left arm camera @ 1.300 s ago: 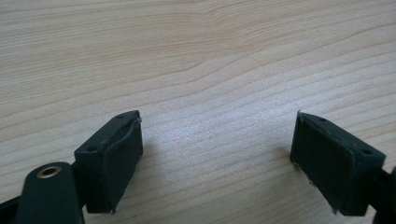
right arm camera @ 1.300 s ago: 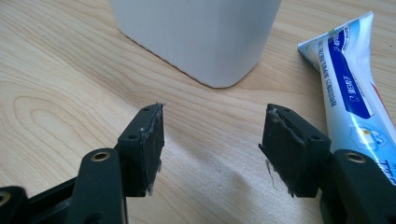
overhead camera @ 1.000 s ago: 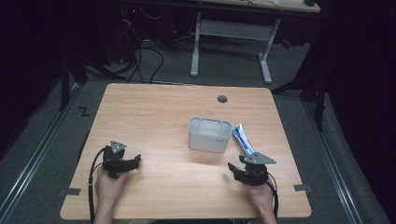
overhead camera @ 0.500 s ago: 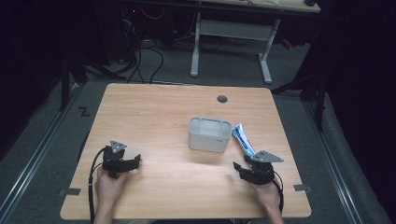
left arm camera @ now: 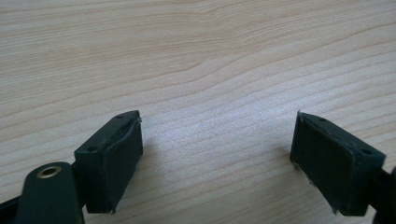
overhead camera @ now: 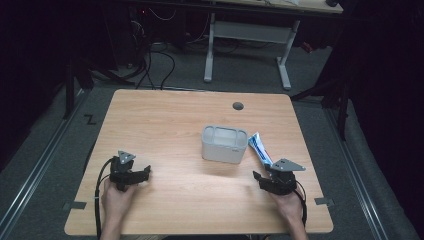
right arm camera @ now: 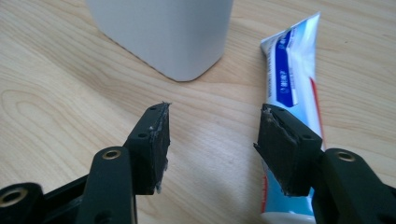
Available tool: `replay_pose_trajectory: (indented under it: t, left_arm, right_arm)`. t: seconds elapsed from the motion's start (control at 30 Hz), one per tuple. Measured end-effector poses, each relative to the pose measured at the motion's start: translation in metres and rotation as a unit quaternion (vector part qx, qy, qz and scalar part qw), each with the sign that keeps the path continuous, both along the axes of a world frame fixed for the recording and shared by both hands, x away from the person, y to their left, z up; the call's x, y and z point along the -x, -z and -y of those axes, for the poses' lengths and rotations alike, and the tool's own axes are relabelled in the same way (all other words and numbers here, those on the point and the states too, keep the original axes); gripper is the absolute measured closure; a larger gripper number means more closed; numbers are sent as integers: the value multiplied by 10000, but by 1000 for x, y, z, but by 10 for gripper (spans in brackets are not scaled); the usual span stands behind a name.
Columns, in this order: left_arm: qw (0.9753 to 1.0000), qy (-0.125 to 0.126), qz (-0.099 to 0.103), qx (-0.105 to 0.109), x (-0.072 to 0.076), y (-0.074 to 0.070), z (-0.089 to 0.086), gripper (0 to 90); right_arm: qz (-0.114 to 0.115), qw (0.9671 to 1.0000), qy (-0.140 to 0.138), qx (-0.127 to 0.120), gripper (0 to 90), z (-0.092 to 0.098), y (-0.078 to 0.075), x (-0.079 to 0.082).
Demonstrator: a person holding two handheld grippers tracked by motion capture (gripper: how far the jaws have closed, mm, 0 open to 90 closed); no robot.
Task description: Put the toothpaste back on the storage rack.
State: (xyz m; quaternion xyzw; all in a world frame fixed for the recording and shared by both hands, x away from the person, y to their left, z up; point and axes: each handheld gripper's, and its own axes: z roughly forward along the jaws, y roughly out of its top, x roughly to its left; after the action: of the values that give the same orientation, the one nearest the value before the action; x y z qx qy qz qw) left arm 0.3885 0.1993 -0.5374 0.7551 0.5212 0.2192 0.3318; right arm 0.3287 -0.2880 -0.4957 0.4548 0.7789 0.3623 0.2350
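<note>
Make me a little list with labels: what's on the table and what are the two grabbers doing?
table: wooden, with a round hole near the far edge
box: grey-white, open top, mid-table
tube: white and blue, lying flat right of the box
right gripper: open, low by the tube's near end, one jaw over it
left gripper: open, above bare wood, holding nothing

The high view looks forward and down from above the person's side onto the whole light wooden table [overhead camera: 165, 120]. Each gripper view sits close above that table. High and right gripper views share the white rounded plastic container [overhead camera: 224, 144] [right arm camera: 163, 32].
</note>
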Motion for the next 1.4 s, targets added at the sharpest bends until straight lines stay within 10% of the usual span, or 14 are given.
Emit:
replay_pose_trajectory:
  t: [1.0, 1.4]
  left_arm:
    - [10000, 2, -1, 2, 0, 0, 0, 172]
    - [10000, 3, -1, 4, 0, 0, 0, 171]
  right_arm:
    - [-27, 9961, 522, 712, 477, -5, -21, -52]
    - [-59, 9966, 522, 633, 488, -7, -32, -69]
